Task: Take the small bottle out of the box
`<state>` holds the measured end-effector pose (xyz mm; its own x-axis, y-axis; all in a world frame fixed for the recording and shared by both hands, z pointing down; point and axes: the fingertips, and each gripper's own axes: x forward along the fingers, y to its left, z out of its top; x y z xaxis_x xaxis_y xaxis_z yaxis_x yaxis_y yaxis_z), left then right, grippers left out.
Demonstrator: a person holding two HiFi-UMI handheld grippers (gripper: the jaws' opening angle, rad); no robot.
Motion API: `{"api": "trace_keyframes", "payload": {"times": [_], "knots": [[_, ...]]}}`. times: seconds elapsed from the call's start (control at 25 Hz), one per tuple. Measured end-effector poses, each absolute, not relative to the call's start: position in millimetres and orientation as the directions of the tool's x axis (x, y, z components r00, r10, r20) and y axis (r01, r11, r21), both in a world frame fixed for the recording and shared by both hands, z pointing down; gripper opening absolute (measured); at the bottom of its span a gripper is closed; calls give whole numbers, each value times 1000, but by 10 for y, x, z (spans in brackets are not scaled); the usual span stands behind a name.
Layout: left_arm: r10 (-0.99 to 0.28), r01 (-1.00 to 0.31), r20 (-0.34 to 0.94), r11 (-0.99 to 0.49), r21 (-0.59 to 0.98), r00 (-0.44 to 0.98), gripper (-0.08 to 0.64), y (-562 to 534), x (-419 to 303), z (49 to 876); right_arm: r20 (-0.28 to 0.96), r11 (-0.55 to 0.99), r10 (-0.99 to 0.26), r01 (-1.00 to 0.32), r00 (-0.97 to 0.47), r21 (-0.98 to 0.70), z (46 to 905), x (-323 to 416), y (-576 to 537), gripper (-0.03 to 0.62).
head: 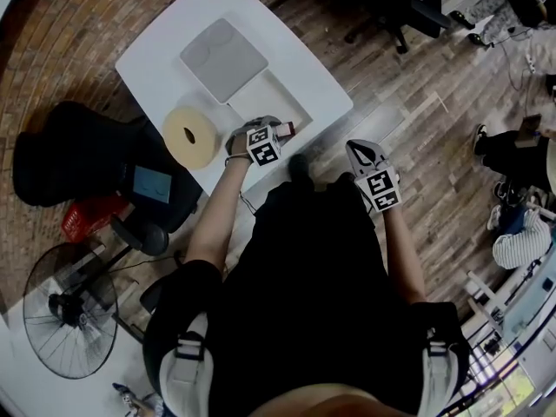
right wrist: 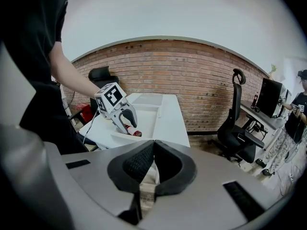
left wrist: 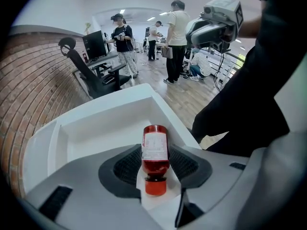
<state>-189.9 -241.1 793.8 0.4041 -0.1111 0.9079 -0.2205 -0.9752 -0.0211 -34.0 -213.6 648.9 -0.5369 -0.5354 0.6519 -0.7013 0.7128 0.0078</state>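
Two grippers, only one doing any work. Nearest the body, right gripper point(right wrist: 154, 143) closed on nothing, hanging off the table edge at about 4 o'clock from the left one in the head view. Fine to leave parked, or to use for pinning the box in case of sliding.

Next out, left gripper point(left wrist: 155, 152) with pads point(left wrist: 125, 166) standing apart, straddling the small bottle point(left wrist: 155, 138) without squeezing, looks like. Bottle lying flat on the floor of the white box point(left wrist: 96, 123), red cap point(left wrist: 155, 186) toward 6 o'clock in the left gripper view, base toward 12. Pretty well centred already, so no need to fuss sideways.

Best bet from here, imo: sink a touch more to get the pads level with the fat labelled part, not the cap, then close slow and even. Watch for rolling, being round and on its side. Keep clear of the box wall on the 3 o'clock side. Once pinched, lift straight up over the rim before swinging away, otherwise risk dragging the whole box along.

Farther out on the white table point(head: 165, 59): tape roll point(head: 193, 135) at 9 o'clock of the left gripper, grey square panel point(head: 223, 59) at 11 o'clock of the box. Neither in the way.
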Motion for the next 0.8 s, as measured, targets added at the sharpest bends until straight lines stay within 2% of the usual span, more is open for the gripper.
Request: {"api": "trace_keyframes", "payload": {"times": [0.8], "knots": [[-74, -171, 959, -985, -27, 272, 224, -2395, -1903, 8154, 659, 696, -546, -718, -517, 14, 6513, -317, -2080, -2]]}}
